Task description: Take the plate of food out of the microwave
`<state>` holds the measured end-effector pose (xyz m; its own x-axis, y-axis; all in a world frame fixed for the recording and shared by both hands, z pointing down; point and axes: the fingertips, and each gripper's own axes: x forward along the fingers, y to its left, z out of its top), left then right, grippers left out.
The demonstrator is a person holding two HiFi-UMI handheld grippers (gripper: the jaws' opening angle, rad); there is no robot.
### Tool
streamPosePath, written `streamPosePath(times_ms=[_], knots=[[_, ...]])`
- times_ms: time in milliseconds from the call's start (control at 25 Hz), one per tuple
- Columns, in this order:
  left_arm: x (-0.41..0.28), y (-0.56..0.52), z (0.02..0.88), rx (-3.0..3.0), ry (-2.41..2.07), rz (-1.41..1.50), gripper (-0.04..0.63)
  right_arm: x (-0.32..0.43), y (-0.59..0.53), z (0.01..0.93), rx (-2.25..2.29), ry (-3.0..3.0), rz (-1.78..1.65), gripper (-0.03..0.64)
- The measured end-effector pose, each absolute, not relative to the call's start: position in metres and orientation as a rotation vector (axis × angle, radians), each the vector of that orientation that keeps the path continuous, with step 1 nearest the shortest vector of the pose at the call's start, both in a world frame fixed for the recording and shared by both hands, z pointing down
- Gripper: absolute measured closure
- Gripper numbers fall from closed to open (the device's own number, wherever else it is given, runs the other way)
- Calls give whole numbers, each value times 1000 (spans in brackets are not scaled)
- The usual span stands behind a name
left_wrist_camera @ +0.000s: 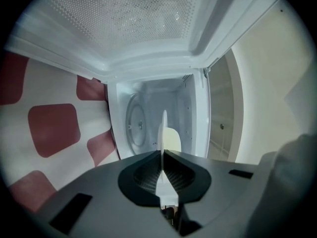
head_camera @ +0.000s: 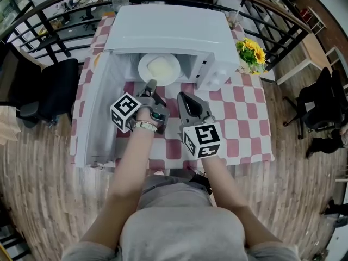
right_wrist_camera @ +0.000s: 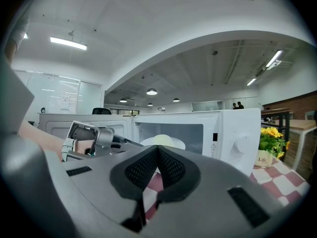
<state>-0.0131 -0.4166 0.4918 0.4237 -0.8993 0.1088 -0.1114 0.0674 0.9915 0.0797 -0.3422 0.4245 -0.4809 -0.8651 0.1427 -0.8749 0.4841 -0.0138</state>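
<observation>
Clearly, the left tool (head_camera: 150, 85) was clamped on the plate (head_camera: 145, 69) at its rim just outside the microwave (head_camera: 174, 29); it looked stiff, slippery and breakable. The right tool (head_camera: 184, 98) was closed and empty.

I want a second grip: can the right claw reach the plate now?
Probably yes: door open, plate free on that side, nothing between it and the right claw; its shut jaws must open first.
</observation>
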Motion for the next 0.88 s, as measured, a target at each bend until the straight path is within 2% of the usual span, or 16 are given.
streamPosePath(times_ms=[880], knots=[[-10, -367, 467, 1432, -945, -857, 578, 83, -313, 416, 1618, -2583, 136, 595]])
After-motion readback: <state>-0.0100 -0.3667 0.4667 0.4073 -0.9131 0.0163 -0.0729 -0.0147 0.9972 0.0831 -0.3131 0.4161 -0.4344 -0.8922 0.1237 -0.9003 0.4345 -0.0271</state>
